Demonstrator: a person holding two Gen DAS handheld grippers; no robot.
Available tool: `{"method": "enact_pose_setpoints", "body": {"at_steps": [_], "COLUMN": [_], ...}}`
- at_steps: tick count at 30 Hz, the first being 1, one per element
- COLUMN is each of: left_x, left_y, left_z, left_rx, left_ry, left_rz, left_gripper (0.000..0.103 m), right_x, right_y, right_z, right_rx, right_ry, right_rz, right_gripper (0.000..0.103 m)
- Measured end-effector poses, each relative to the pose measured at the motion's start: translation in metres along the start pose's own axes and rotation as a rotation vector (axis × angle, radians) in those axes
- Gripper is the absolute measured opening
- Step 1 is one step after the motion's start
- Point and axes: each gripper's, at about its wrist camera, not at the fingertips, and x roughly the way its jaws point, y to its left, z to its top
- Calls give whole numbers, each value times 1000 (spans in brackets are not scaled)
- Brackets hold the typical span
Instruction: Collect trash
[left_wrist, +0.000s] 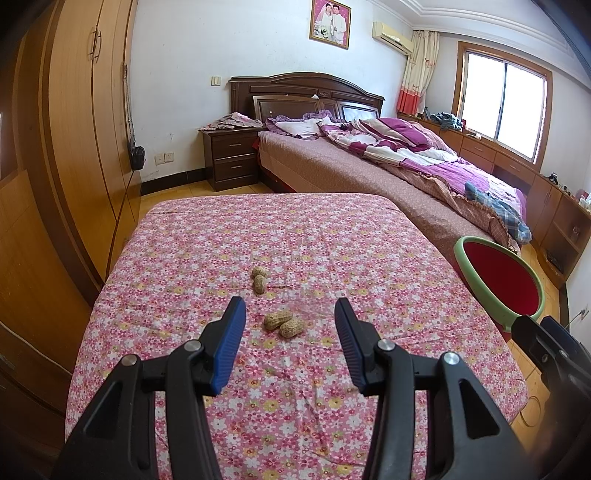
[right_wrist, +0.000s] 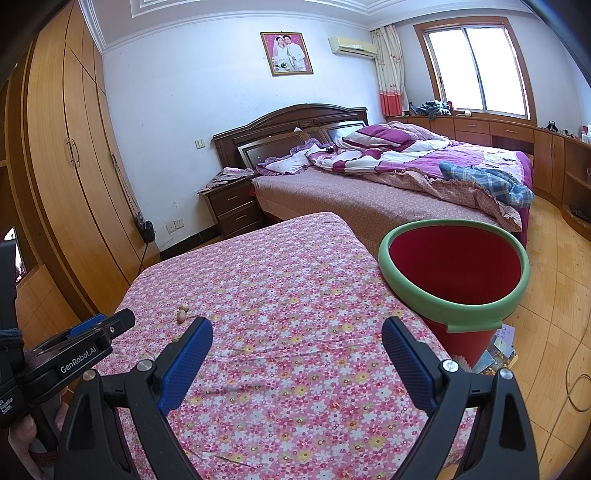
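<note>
While poised over the pink floral-print cloth (left_wrist: 295, 236), left gripper (left_wrist: 290, 341) spread wide, holding nothing; four tan peanut shells (left_wrist: 283, 324) at frame centre; right gripper (right_wrist: 297, 363) likewise wide, empty; red bucket with green rim (right_wrist: 454, 273) at right edge.

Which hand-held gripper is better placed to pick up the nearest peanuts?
Left. The left hand-held gripper is open right over the near peanuts; the right hand-held gripper faces bare cloth.
</note>
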Motion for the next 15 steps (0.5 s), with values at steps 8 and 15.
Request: {"method": "enact_pose_setpoints", "body": {"at_steps": [8, 15], "left_x": [-1, -2], "left_y": [1, 1], "left_z": [1, 1], "left_rx": [2, 2], "left_ry": [4, 5], "left_rz": [2, 4], "left_gripper": [50, 50], "right_x": [0, 1], "right_y": [2, 2], "right_z": [0, 0], "right_rx": [0, -1], "right_ry": [1, 3], "right_rz": [1, 1], "right_gripper": [95, 95]}}
